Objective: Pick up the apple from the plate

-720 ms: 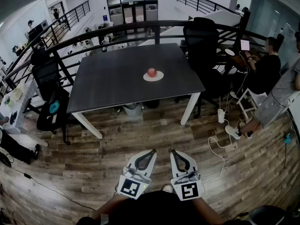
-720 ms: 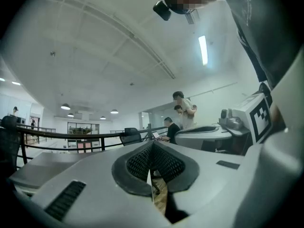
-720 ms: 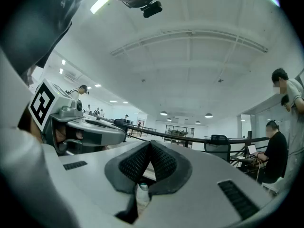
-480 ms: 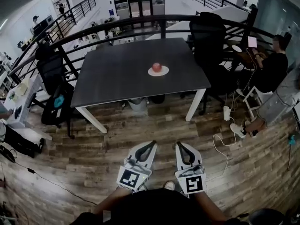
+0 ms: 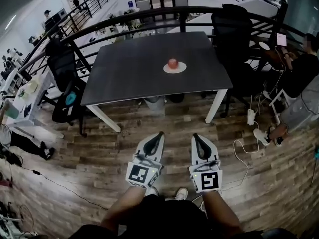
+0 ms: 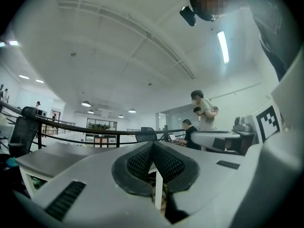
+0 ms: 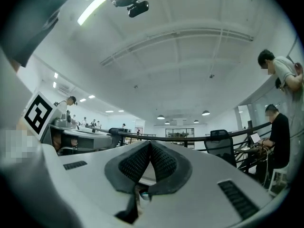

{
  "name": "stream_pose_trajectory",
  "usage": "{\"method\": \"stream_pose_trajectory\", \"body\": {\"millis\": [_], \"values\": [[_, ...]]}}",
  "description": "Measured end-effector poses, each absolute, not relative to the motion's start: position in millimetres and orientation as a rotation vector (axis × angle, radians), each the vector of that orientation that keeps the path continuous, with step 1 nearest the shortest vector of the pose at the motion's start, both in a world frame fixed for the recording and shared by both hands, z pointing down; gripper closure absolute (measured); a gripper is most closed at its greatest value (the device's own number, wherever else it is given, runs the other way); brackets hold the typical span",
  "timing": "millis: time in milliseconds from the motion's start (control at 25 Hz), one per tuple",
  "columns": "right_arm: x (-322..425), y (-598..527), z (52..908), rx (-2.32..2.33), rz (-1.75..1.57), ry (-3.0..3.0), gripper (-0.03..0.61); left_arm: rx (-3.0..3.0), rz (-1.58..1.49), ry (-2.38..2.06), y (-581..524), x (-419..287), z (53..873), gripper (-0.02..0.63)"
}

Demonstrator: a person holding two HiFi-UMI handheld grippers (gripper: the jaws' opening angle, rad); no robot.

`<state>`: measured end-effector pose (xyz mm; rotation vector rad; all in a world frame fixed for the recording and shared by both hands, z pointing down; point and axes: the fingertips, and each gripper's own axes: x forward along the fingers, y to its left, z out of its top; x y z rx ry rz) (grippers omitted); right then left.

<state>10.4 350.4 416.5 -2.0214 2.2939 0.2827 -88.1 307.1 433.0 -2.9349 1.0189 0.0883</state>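
Closer now to the dark rectangular table [image 5: 134, 68], I hold left gripper [image 5: 158, 134] and right gripper [image 5: 197, 136] clenched empty short of it, and must open one before reaching the red apple [image 5: 173, 62] on its round white plate [image 5: 182, 69].

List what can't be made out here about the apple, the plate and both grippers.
- Apple on plate: in the head view, too small to show stem or surface detail.
- Apple in both gripper views: not visible, because each gripper's own body fills the lower frame.
- Hands holding left gripper and right gripper: in the head view, hidden beneath the grippers.
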Motion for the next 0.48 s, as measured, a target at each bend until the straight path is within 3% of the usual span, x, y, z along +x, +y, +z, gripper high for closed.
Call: {"method": "stream_pose_trajectory", "body": {"millis": [480], "values": [[20.7, 290.7, 430.0, -1.948, 0.24, 2.365, 0.554, -2.817, 0.097, 1.139, 262.1, -78.2, 423.8, 0.591]]}}
